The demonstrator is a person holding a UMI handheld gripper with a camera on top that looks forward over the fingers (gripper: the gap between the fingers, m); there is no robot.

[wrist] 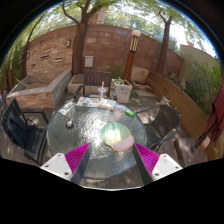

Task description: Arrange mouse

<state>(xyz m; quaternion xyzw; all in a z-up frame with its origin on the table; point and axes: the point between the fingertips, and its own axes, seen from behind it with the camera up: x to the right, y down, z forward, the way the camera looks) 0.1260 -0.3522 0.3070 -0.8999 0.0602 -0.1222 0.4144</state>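
A pale, rounded mouse lies on a round glass table. It sits just ahead of my fingertips, slightly right of the midline between them. My gripper is open, with wide gaps between the magenta pads and the mouse. The fingers hover low over the table's near edge and hold nothing.
A small dark object sits on the table's left side, with a green item and white items at the far side. Dark metal chairs ring the table. A brick wall, a planter and trees stand beyond.
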